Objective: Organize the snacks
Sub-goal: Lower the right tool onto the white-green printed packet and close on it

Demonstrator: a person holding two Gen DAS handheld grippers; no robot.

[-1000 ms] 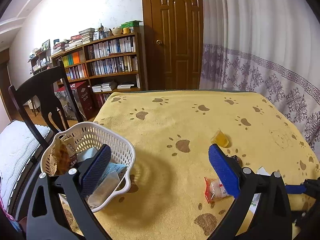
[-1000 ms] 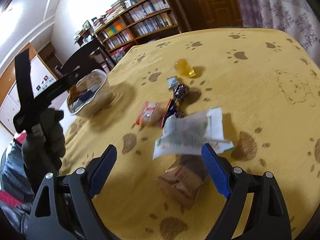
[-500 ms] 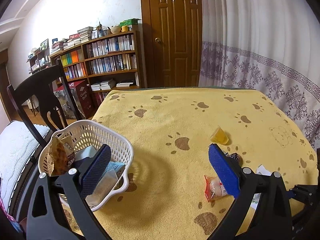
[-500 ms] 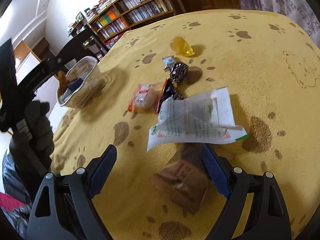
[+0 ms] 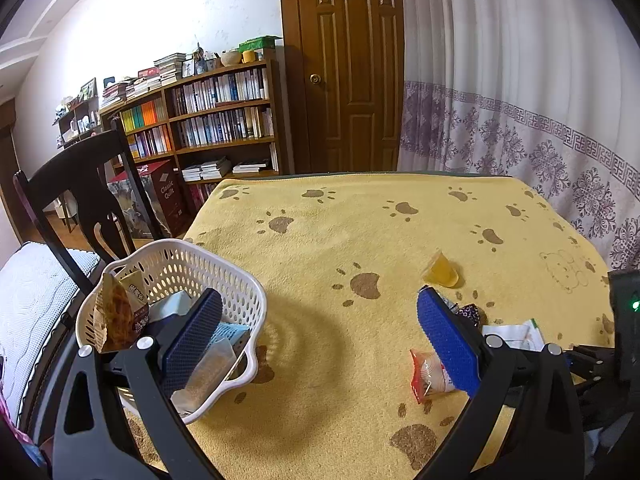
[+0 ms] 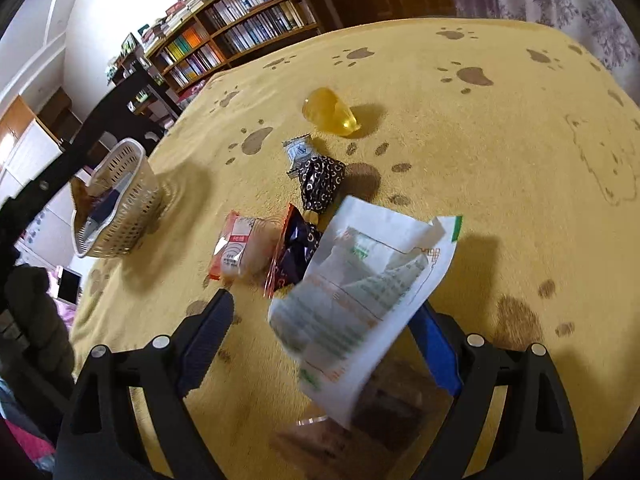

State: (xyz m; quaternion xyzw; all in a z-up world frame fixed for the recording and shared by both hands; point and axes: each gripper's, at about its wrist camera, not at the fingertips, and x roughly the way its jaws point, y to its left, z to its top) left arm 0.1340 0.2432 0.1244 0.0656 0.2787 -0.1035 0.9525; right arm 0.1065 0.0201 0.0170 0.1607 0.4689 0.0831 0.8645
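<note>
Yellow terry cloth with brown paw prints (image 5: 340,240) fills the left wrist view, where the left gripper (image 5: 320,336) hangs with its blue pads spread wide and empty, the white perforated plastic basket (image 5: 244,292) holding several packets behind its left pad and a red-and-clear wrapped snack (image 5: 428,372) by its right. From the right wrist, the right gripper (image 6: 324,344) also gapes, a white printed paper packet (image 6: 360,292) lying between its fingers over a brown wrapper (image 6: 384,412), with a dark patterned candy (image 6: 320,180) and an amber jelly cup (image 6: 332,112) farther off.

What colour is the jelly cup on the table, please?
Translucent yellow-orange jelly cup, clearest in the right wrist view.
</note>
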